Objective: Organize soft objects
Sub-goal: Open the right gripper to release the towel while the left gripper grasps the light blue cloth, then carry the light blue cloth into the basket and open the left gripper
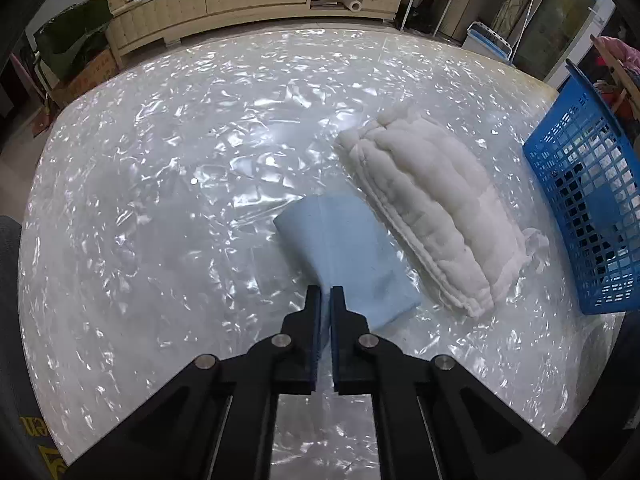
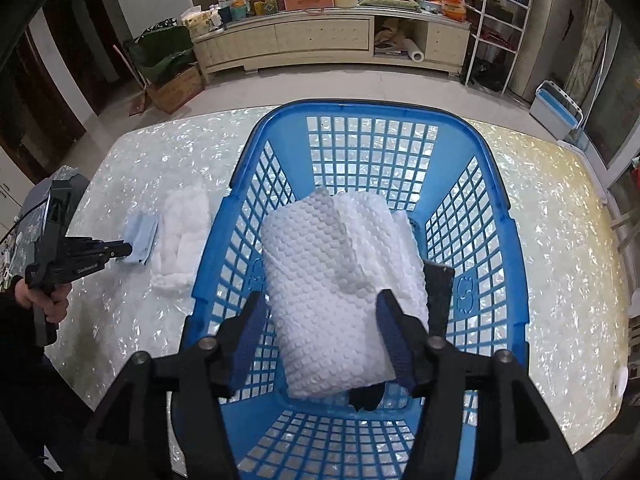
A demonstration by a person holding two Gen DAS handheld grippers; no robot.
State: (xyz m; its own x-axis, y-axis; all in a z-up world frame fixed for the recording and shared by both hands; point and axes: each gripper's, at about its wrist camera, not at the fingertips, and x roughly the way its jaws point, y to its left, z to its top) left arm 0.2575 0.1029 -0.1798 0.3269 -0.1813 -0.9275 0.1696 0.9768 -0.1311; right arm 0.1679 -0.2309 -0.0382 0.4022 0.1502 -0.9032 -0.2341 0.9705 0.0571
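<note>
The left gripper (image 1: 325,294) is pinching the near edge of the folded blue cloth (image 1: 348,258) lying on the pearly table (image 1: 160,200) beside the white quilted pad (image 1: 424,208), while the right gripper (image 2: 324,308), fingers spread wide, is hovering over the white waffle towel (image 2: 336,292) sitting inside the blue basket (image 2: 496,184).

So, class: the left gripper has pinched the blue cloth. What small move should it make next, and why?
Probably lift the blue cloth clear of the table. The left gripper is shut on its near edge, but it lies flat beside the white towel, and the basket stands to the right.
</note>
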